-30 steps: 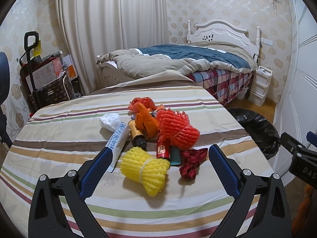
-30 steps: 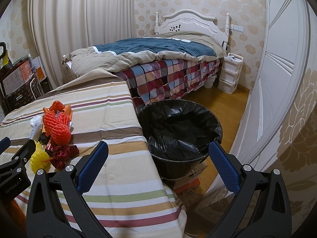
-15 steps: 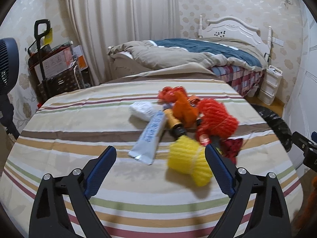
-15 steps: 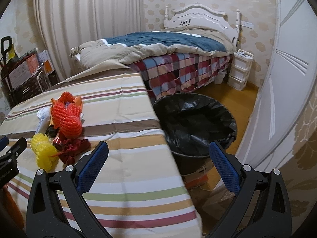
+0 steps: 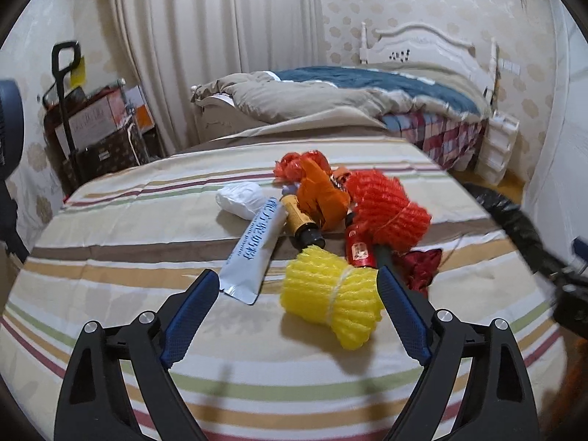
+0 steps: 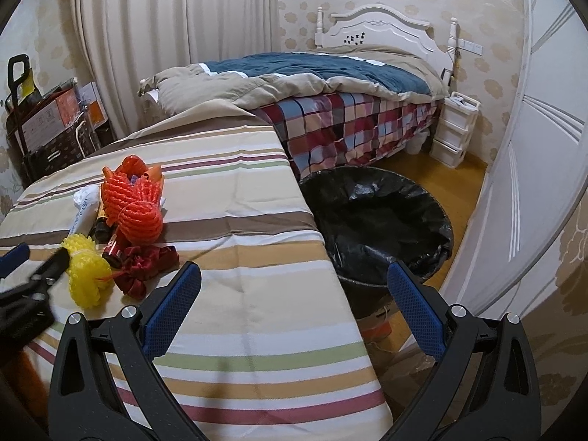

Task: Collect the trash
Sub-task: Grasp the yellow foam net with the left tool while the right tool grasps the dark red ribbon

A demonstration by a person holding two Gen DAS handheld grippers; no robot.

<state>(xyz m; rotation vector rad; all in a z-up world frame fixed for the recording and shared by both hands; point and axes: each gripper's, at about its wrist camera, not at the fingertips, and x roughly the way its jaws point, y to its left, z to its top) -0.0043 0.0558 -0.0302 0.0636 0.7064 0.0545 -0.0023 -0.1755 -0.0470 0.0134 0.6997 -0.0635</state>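
Warm, even indoor light; soft shadows under the trash pile (image 5: 330,228). Strong fisheye bending and dark corners. Left wrist view slightly motion-blurred; right wrist view sharper.

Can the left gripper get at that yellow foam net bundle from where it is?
Probably yes: the left gripper has open jaws, and the yellow foam net bundle lies just ahead with nothing on top.

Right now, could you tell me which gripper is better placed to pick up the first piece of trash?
The left gripper: its open jaws face the pile, with the yellow foam net between the tips. The right gripper, also open, points at the table edge and the black-lined bin, with the pile off to its left.
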